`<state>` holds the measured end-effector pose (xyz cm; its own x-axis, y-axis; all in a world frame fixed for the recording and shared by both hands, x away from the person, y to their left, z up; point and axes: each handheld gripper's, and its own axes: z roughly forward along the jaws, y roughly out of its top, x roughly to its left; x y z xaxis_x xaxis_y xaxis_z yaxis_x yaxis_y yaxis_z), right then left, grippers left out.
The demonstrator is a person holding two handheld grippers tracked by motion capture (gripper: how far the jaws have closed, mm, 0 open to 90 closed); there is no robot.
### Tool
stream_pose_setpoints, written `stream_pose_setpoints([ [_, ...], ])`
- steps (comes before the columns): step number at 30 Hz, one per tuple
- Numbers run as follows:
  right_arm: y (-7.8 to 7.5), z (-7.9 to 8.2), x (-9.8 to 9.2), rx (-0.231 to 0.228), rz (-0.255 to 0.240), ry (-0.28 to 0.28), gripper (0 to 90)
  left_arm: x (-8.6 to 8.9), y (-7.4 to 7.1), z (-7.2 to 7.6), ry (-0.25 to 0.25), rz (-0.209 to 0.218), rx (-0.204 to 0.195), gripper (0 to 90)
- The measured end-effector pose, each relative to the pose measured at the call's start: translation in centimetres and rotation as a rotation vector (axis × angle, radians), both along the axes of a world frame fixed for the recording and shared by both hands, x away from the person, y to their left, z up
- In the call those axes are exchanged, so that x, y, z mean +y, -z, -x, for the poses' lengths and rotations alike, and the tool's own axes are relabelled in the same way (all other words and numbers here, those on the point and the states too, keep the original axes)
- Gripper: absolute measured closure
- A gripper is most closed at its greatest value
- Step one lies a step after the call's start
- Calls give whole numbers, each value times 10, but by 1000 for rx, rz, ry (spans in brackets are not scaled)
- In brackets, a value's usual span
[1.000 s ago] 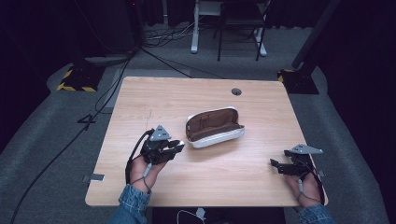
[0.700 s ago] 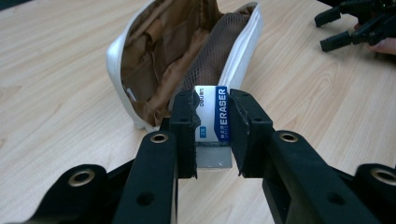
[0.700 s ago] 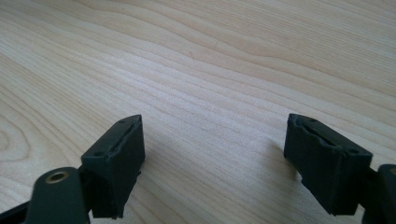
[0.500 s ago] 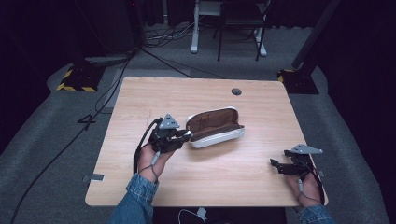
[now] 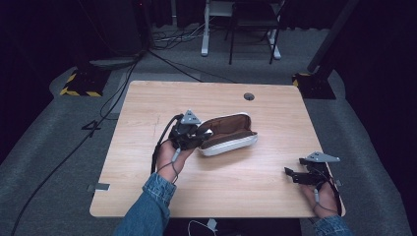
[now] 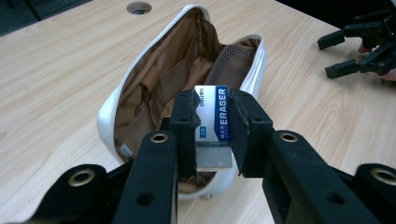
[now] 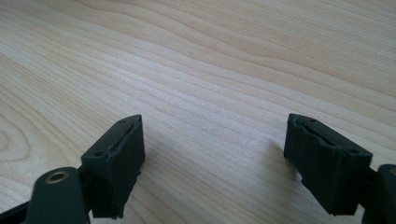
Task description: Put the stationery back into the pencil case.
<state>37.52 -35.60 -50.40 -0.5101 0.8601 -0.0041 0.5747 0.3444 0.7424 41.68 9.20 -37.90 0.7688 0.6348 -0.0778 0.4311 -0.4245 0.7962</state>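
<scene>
The left gripper (image 6: 212,126) has its jaws pinched on a blue-and-white eraser (image 6: 214,119), held upright between them right over the near end of the open white pencil case (image 6: 187,70). The case lies mid-table (image 5: 147,103), brown lining showing. Well off to the right, the right gripper (image 7: 212,154) rests with jaws spread wide over bare wood.

A white pencil case (image 5: 231,137) with a brown lining is seen lying open near the centre of the high view, its mouth facing up. A white-and-blue eraser (image 6: 214,122) marked "ERASER" is held upright over the case's near end, at the centre of the left gripper view.
</scene>
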Motion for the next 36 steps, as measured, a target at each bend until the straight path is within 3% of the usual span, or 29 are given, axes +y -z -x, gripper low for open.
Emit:
stream_pose_setpoints([
  [3, 0, 0, 0, 0, 0, 0, 210, -6, 1, -6, 4, -6, -2, 722],
  [8, 0, 0, 0, -1, 0, -2, 213, -15, 2, -17, 16, 28, 13, 722],
  [10, 0, 0, 0, -1, 0, -2, 212, -22, 3, -20, 11, -7, -8, 722],
  [14, 0, 0, 0, -2, 1, -1, 213, -33, 5, -27, 14, -30, -13, 722],
  [24, 0, 0, 0, -1, 1, -2, 214, -42, 19, -47, -13, 0, 11, 722],
  [36, 0, 0, 0, -1, 2, -2, 214, -55, 32, -61, -12, -27, 19, 722],
])
